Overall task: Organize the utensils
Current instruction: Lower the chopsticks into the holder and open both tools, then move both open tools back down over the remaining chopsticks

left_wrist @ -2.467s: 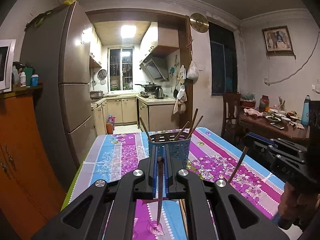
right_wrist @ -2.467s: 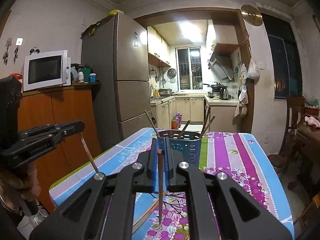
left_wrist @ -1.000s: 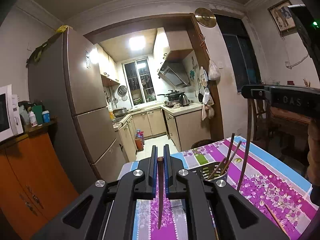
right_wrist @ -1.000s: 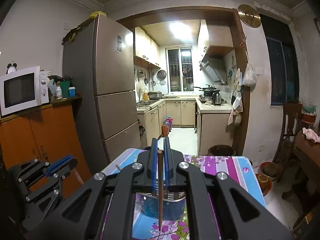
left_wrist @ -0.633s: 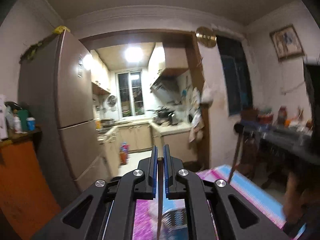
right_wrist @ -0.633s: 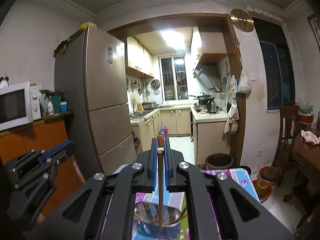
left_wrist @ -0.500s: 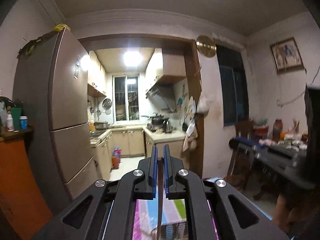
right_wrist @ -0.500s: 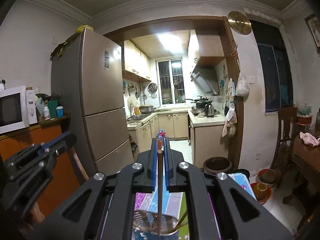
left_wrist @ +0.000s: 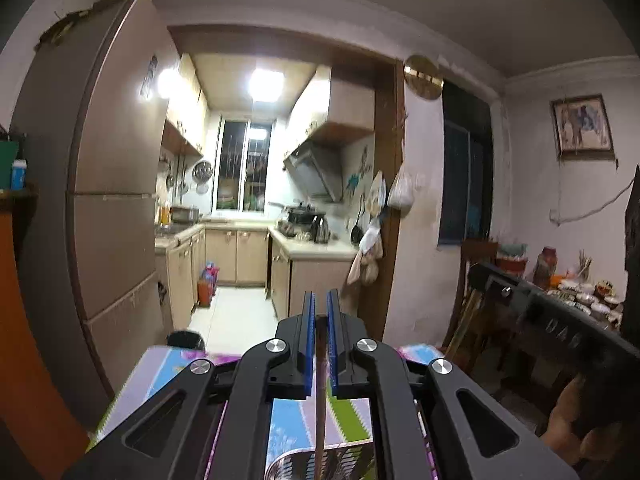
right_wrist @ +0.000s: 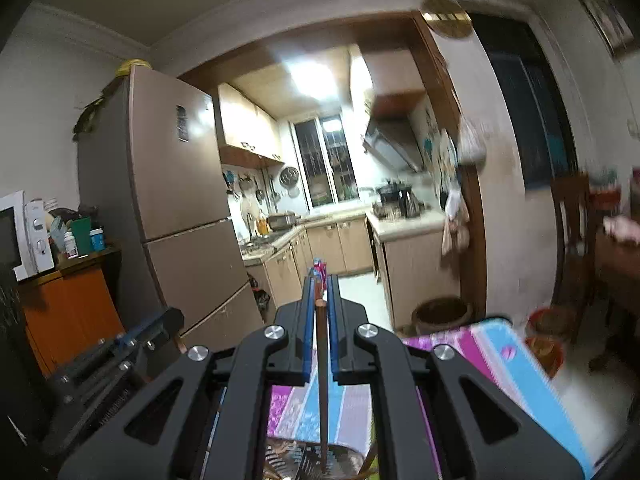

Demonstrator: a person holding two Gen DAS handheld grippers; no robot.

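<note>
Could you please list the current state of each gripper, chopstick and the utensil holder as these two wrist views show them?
left gripper: shut on a chopstick.
left chopstick: clamped, hanging down over the utensil holder.
right gripper: shut on a chopstick.
right chopstick: clamped, its lower end at or inside the holder's mouth.
utensil holder: upright on the tablecloth, already holding chopsticks.
</note>
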